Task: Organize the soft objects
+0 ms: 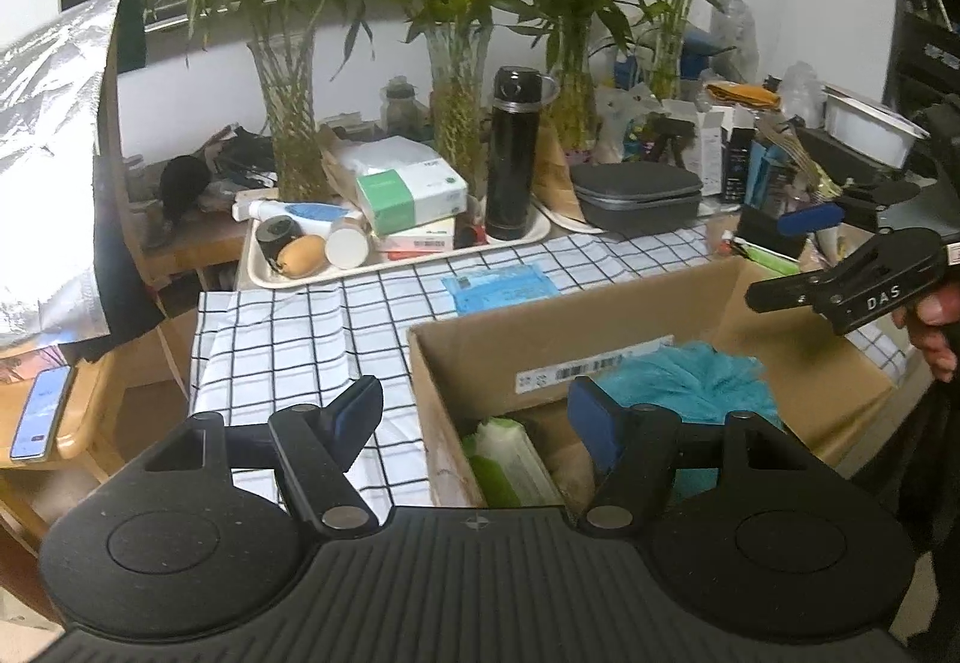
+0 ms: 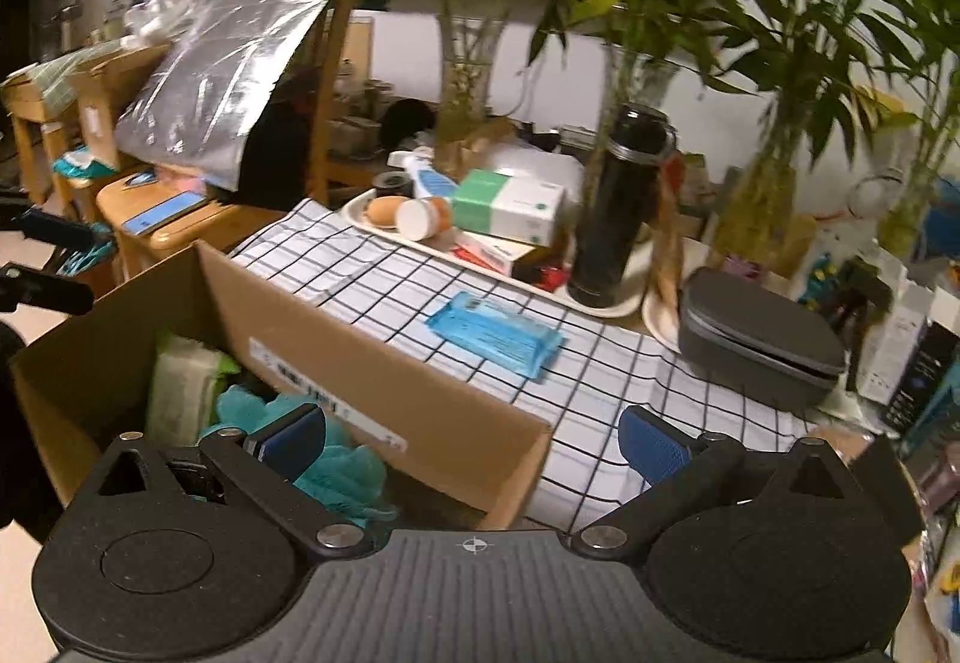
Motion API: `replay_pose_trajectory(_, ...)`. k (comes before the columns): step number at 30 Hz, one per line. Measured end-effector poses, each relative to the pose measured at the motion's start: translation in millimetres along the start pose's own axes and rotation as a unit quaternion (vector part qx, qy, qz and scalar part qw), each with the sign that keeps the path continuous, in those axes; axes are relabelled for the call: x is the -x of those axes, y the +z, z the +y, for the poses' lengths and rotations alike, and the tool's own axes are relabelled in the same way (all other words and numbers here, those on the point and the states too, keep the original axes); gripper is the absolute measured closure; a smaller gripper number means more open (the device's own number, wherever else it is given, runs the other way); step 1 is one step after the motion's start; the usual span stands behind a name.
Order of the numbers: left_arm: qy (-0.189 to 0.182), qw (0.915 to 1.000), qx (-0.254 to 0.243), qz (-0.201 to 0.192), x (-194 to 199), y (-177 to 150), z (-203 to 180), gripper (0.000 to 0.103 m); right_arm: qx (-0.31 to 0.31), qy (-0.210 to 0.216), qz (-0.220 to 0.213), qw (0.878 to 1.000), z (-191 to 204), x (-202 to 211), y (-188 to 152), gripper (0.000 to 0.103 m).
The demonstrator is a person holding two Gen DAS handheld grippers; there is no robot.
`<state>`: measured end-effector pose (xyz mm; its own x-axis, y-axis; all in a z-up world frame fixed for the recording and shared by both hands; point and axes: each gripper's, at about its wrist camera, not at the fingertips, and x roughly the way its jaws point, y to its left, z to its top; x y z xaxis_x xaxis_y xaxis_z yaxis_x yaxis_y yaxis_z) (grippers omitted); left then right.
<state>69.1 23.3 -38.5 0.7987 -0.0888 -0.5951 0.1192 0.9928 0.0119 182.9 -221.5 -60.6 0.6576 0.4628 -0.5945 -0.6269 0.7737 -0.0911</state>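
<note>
- The table is draped in a white checked cloth [image 1: 288, 339]; its far edge is crowded with lucky bamboo in glass vases [image 1: 294, 123], and behind them is a white wall.
- A silver foil sheet [image 2: 228, 75] leans over wooden furniture beyond the table's left edge, where a phone [image 1: 42, 414] lies.
- An open cardboard box [image 1: 480, 357] sits at the near edge, holding a teal mesh sponge [image 1: 690, 381] and a green-white packet [image 1: 510, 459].
- A grey zip case [image 2: 756, 345] lies toward the right edge.
- A black flask [image 1: 513, 153] stands on a cream tray [image 1: 312, 276] at the far edge.
- A blue wipes pack [image 2: 495, 336] lies mid-cloth, just behind the box.
- The left gripper [image 1: 474, 417] is spread wide, empty, over the box's left wall.
- The right gripper [image 2: 474, 441] is spread wide, empty, over the box's right corner.
</note>
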Motion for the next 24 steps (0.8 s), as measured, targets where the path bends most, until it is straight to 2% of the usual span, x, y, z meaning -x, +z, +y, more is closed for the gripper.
replay_pose_trajectory(4,0.012,0.9999,0.001,0.0,-4,3,4,0.035,-0.025,-0.009,0.001,1.0,-7,-2,2,0.0)
replay_pose_trajectory(12,0.022,0.9997,-0.007,-0.003,-12,8,8,0.029,-0.049,-0.016,0.003,0.999,-12,-6,4,0.0)
replay_pose_trajectory(24,0.017,0.9988,0.043,-0.014,-34,14,23,0.025,-0.062,-0.037,0.013,0.997,-16,-16,6,0.0)
